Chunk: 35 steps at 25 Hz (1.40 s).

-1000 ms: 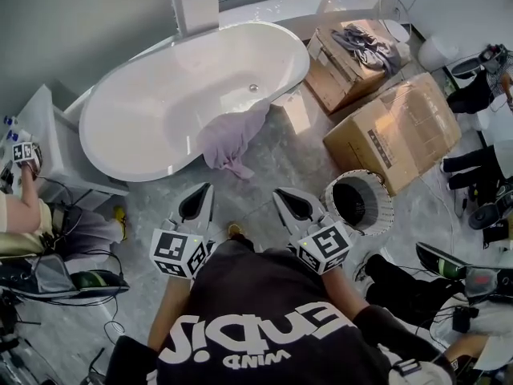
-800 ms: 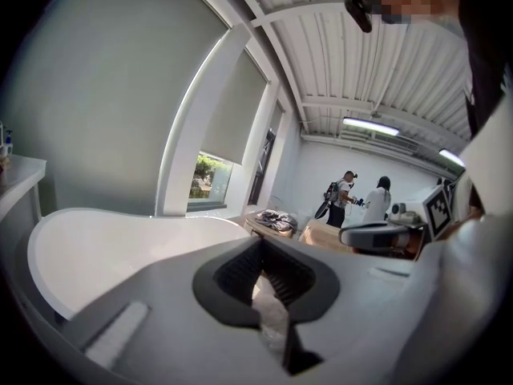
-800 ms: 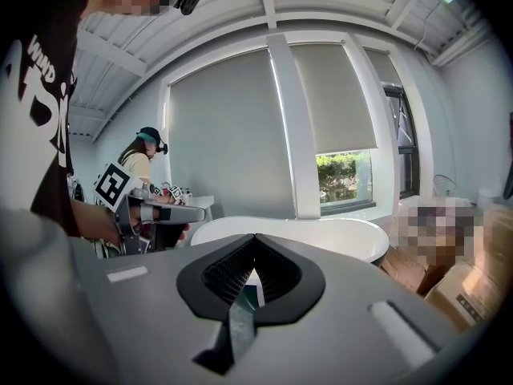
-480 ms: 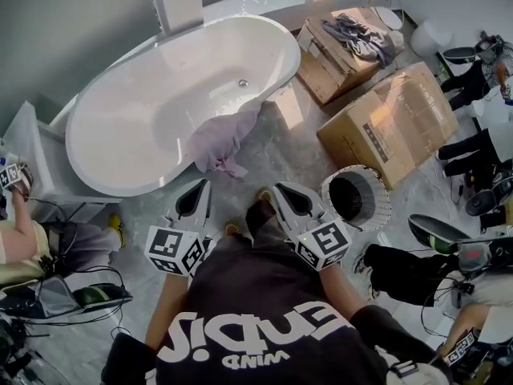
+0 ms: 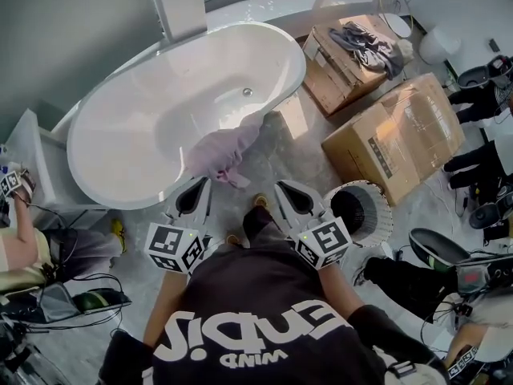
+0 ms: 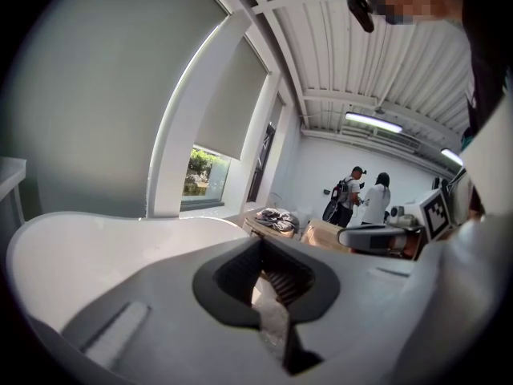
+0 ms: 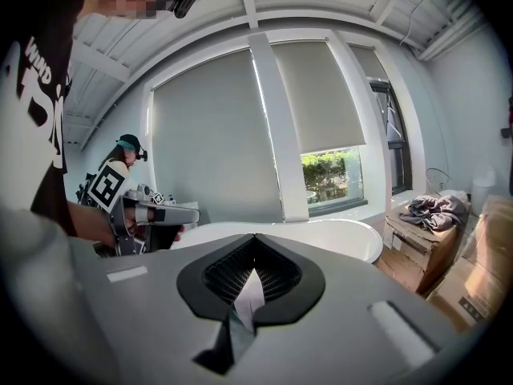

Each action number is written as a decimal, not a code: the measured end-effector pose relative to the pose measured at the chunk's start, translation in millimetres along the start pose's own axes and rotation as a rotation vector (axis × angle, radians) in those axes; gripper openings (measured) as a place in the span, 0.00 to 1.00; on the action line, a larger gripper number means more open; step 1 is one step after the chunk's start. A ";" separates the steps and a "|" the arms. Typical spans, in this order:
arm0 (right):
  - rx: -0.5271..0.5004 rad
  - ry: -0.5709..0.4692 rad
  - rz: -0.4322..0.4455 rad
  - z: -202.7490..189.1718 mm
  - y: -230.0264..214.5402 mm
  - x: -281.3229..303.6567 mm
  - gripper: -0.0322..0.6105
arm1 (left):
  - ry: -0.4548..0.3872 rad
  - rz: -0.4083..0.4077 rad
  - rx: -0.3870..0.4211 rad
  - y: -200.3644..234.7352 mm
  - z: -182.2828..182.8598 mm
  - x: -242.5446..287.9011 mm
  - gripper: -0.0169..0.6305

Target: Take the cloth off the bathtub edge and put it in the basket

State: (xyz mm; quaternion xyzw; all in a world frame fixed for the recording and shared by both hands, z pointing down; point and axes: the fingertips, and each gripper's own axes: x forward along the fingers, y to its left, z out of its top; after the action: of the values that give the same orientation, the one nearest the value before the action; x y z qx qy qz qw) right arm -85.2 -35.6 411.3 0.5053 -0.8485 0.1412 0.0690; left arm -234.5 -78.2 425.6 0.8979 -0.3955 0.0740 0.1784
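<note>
A lilac cloth [image 5: 223,152] hangs over the near rim of the white bathtub [image 5: 136,127] and trails down its outer wall to the floor. A white woven basket [image 5: 362,212] stands on the floor to the right. My left gripper [image 5: 197,189] is shut and empty, with its tip just below the cloth's lower end. My right gripper [image 5: 287,192] is also shut and empty, between the cloth and the basket. The left gripper [image 6: 264,287] view shows the tub rim [image 6: 104,239] but no cloth. Beyond the right gripper [image 7: 252,283], the tub [image 7: 321,235] shows too.
Two cardboard boxes [image 5: 397,135] [image 5: 341,66] stand behind the basket, the far one with grey clothes [image 5: 367,45] on it. A seated person [image 5: 24,239] and cables are at the left. Other people's legs [image 5: 473,103] and gear are at the right.
Both grippers have moved forward towards the tub, so the cloth and the basket now lie closer to their tips. A foot has stepped forward between them. Both stay shut.
</note>
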 end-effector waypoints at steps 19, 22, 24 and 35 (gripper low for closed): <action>-0.012 -0.024 0.137 42.4 -98.4 73.1 0.06 | -0.034 0.123 0.020 20.4 51.0 98.9 0.02; -0.008 -0.014 0.161 40.5 -109.4 76.8 0.06 | -0.041 0.127 -0.001 13.9 51.9 107.6 0.02; -0.001 -0.005 0.174 38.8 -111.9 80.2 0.06 | -0.046 0.131 -0.006 10.4 53.2 110.4 0.02; 0.001 0.008 0.240 42.5 -79.0 93.3 0.06 | -0.036 0.165 -0.031 22.2 54.4 96.1 0.02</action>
State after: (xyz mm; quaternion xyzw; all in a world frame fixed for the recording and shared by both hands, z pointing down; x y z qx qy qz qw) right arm -59.5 -162.5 408.6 0.3995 -0.9026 0.1510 0.0545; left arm -186.2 -178.4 407.5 0.8606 -0.4724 0.0660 0.1785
